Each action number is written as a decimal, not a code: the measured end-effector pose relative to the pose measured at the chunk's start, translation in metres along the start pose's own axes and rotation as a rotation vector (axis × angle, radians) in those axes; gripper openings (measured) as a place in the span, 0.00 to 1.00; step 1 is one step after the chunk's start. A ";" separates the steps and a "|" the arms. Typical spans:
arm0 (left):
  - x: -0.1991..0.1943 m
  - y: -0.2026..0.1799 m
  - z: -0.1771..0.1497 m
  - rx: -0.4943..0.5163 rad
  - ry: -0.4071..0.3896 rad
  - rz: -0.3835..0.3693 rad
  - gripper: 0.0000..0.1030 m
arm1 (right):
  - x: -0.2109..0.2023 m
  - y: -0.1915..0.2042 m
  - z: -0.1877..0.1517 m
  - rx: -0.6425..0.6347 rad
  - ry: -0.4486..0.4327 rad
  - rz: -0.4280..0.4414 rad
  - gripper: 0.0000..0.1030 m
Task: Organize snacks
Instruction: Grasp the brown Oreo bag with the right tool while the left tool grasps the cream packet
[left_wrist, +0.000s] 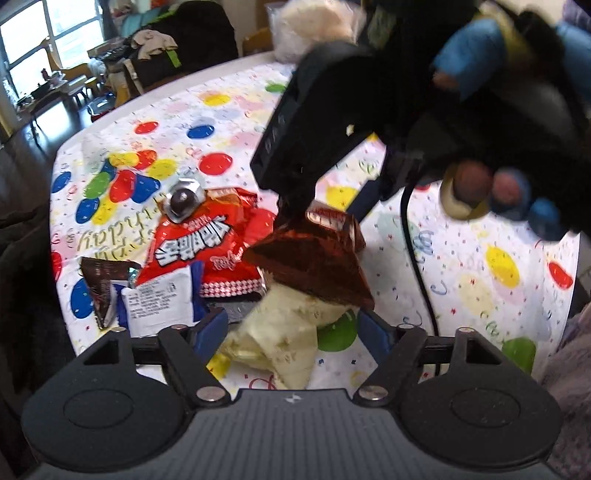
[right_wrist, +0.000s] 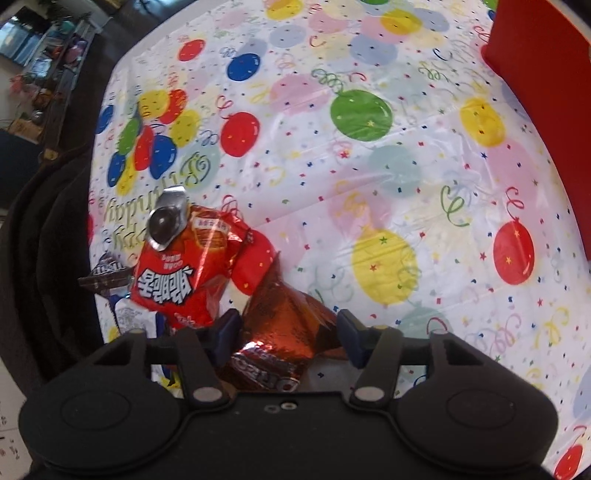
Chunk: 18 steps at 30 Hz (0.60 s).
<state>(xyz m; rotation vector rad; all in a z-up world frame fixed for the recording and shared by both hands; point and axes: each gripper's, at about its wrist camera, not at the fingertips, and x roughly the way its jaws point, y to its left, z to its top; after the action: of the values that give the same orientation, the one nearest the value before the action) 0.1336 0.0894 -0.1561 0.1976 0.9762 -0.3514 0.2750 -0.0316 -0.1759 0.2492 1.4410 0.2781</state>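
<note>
We see a round bench (right_wrist: 424, 155) under a glossy plastic cloth printed with balloons and confetti. At its near-left edge lies a heap of snacks: a crinkled red foil bag (right_wrist: 177, 273) with bold white lettering, a silvery foil-wrapped dark sweet (right_wrist: 167, 220) resting on its top, a small dark brown wrapper (left_wrist: 101, 288) and a white sachet (left_wrist: 159, 301) with fine print, too small to read.

The right gripper (right_wrist: 282, 334) has its blue-padded jaws around a shiny reddish-brown foil packet (right_wrist: 280, 325), puckered to a peak; the left pad touches it, but we cannot tell whether the right pad does. In the left wrist view that same packet (left_wrist: 314, 266) hangs from the right gripper's tip over a pale yellow packet (left_wrist: 284, 332).

The left gripper (left_wrist: 291, 334) stands released, jaws wide on either side of the pale yellow packet, whose lower end is cut off by the gripper body. A blue-gloved hand (left_wrist: 517, 199) shows blurred. A red block (right_wrist: 546, 110) at the right is cropped.
</note>
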 end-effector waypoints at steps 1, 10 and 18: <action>0.003 -0.001 -0.001 0.001 0.007 0.002 0.72 | -0.002 -0.001 0.000 -0.006 -0.006 0.006 0.47; 0.018 -0.006 0.001 -0.005 0.049 0.038 0.48 | -0.019 -0.018 -0.003 -0.037 -0.053 0.067 0.32; 0.020 -0.010 0.002 -0.089 0.054 0.044 0.33 | -0.032 -0.039 -0.005 -0.027 -0.073 0.106 0.20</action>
<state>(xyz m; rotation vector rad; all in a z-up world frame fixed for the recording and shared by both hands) 0.1417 0.0757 -0.1718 0.1476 1.0367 -0.2625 0.2678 -0.0791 -0.1595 0.3111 1.3533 0.3705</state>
